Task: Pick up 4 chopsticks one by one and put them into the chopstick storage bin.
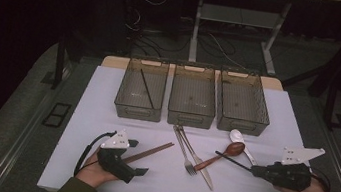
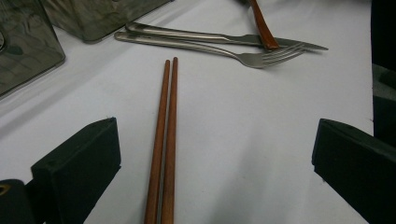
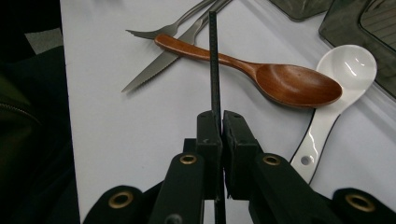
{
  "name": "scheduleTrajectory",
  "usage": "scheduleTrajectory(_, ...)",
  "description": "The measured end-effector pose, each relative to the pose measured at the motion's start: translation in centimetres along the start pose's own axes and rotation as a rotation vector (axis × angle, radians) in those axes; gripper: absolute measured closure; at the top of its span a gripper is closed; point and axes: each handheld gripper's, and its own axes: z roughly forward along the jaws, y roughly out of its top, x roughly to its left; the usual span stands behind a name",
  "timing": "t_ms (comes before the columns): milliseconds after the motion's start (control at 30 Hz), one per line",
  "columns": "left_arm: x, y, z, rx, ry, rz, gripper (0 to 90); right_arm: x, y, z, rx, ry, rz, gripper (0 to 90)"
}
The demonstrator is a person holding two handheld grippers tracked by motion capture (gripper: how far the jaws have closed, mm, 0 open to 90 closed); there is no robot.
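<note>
1. Near the desk's (image 1: 80, 113) front edge, the left gripper (image 1: 142, 158) rests with jaws spread wide, holding nothing; the brown chopsticks (image 2: 163, 140) lie between them, untouched.
2. Toward the front right corner, the right gripper (image 3: 220, 128) is clamped on a black chopstick (image 3: 214, 60) that points inward over the wooden spoon (image 3: 280, 79).
3. Mid-desk lie the fork (image 1: 186, 151), knife (image 1: 199, 163) and white spoon (image 1: 241, 142), with bare desk around them.
4. Three bins (image 1: 191, 116) line the far edge; the left one holds another black stick (image 1: 147, 87).
</note>
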Motion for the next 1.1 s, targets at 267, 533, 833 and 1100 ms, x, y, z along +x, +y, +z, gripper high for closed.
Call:
scheduleTrajectory(267, 0.0, 0.0, 0.0, -0.003, -0.005, -0.002, 0.1, 0.0, 0.9, 0.4, -0.022, -0.018, 0.003, 85.6)
scheduleTrajectory(533, 0.1, 0.0, 0.1, -0.004, -0.006, -0.005, 0.2, 0.0, 2.3, 0.8, -0.054, -0.009, -0.006, 85.6)
scheduleTrajectory(833, 0.0, 0.1, 0.1, -0.011, -0.008, -0.012, 0.2, 0.2, 4.0, 1.6, -0.082, 0.000, -0.018, 85.6)
scheduleTrajectory(1100, 0.0, 0.1, 0.2, -0.014, -0.009, -0.012, 0.1, -0.1, 5.4, 2.4, -0.098, -0.006, -0.019, 85.6)
